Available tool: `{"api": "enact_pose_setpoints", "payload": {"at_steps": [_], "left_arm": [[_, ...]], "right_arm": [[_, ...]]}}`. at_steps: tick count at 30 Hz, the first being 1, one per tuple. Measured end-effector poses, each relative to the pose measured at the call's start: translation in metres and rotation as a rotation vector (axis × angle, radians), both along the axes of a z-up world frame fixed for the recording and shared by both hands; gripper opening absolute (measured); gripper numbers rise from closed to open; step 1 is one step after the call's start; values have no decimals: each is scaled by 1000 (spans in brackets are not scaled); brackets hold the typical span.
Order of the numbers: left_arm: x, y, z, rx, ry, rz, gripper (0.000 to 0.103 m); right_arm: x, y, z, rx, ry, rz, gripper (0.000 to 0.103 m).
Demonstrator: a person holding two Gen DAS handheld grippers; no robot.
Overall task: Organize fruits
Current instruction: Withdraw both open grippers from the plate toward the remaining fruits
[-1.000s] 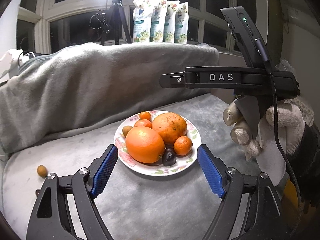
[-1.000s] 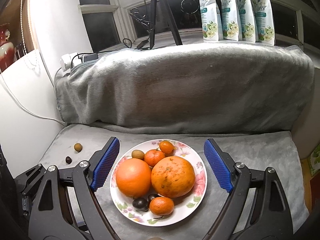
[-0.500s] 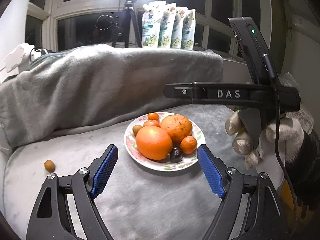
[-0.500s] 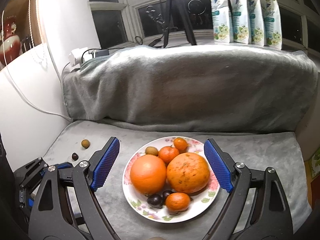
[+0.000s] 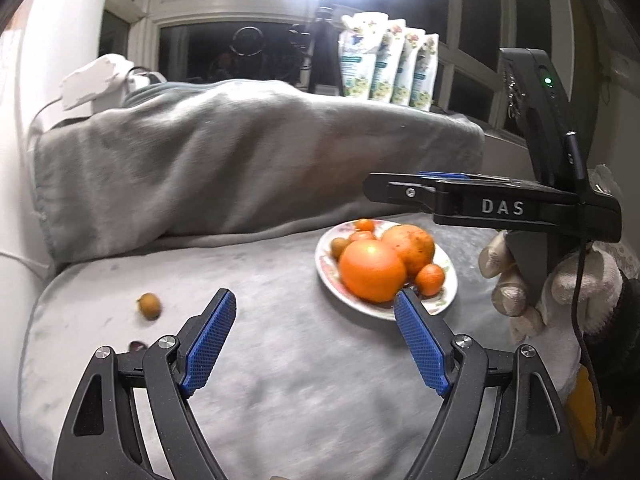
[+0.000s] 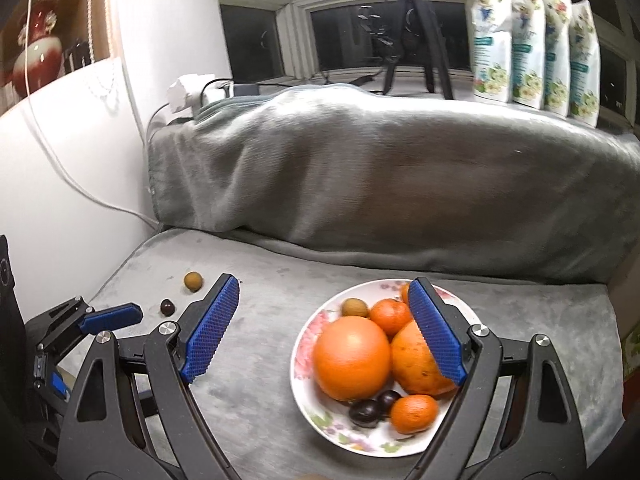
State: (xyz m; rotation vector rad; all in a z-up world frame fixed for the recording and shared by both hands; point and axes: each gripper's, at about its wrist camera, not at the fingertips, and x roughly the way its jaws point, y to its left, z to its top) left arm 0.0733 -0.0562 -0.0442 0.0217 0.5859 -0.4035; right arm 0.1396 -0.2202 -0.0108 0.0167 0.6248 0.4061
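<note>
In the left wrist view, the dark fruit (image 5: 138,346) is half hidden behind the left gripper's (image 5: 314,344) finger.

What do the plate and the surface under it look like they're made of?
The plate looks like glazed ceramic, possibly melamine: glossy white with printed flowers. The grey cover beneath looks like soft plush fleece: matte, with brushed nap marks and folds where it drapes behind.
</note>
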Motion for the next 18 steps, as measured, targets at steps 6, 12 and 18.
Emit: {"api": "enact_pose_setpoints", "payload": {"at_steps": [6, 12, 18], "left_arm": [[-1, 27, -3, -16, 3, 52, 82], [1, 52, -8, -34, 10, 93, 82], [1, 80, -14, -59, 24, 133, 82]], "right_arm": [[3, 27, 0, -7, 15, 51, 89], [9, 50, -3, 2, 47, 92, 89], [18, 70, -10, 35, 88, 120, 89]]}}
